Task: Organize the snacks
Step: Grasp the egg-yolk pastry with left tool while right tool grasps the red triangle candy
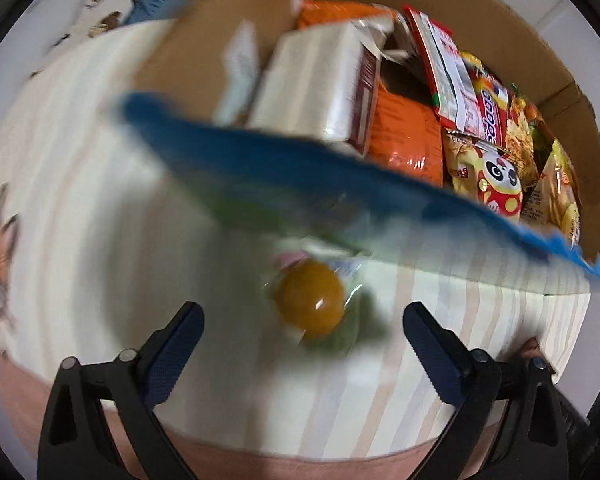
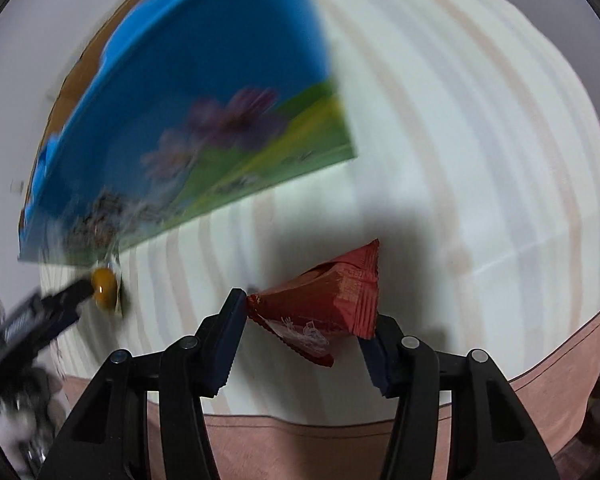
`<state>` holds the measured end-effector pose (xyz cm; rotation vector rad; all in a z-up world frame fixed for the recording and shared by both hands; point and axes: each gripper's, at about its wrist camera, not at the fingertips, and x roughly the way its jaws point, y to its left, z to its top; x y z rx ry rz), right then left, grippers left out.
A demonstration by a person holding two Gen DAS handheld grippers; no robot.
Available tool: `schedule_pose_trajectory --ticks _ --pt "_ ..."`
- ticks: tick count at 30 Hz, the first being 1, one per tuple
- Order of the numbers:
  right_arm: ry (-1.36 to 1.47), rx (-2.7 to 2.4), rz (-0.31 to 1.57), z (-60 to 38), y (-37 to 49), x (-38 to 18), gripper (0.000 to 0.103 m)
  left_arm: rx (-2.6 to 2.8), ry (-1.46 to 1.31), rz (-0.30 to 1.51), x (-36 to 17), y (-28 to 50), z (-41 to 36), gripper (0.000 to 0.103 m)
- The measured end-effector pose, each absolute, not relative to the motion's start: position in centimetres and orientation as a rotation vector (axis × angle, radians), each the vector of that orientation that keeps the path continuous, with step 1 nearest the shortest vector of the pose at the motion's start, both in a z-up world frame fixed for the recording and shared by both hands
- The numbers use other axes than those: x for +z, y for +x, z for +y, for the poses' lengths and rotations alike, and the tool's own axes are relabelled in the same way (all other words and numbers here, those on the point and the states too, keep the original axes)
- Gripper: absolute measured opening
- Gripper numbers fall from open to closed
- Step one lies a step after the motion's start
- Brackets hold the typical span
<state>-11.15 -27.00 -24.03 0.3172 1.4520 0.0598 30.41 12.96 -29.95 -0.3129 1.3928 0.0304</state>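
Right fingers spread around red packet; left fingers spread before wrapped orange candy, blue bag's edge just beyond.

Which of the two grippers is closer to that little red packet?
The right. The red snack packet sits between the right gripper's open fingers, while the left gripper is off to the side, at the wrapped orange candy.
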Motion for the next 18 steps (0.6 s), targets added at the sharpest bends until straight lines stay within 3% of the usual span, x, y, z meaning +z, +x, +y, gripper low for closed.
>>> schedule_pose_trajectory --ticks 2,6,10,18 --pt "0.299 0.068 1.463 -26.3 -11.4 -24.3 0.057 0.02 -0.308 1.421 -30.9 30.9 12.5 0.055" --pt "0.294 0.093 1.488 -24.8 -12.0 -24.2 0.056 0.011 -0.291 1.409 -31.1 29.7 12.3 0.053" --pt "0.293 0.16 1.541 -23.2 -13.5 -24.1 0.056 -0.013 -0.279 1.443 -31.1 25.8 11.7 0.041" --pt "0.196 0.306 1.673 -19.3 -19.6 -25.4 0.056 -0.052 -0.28 1.472 -31.2 18.0 11.0 0.04"
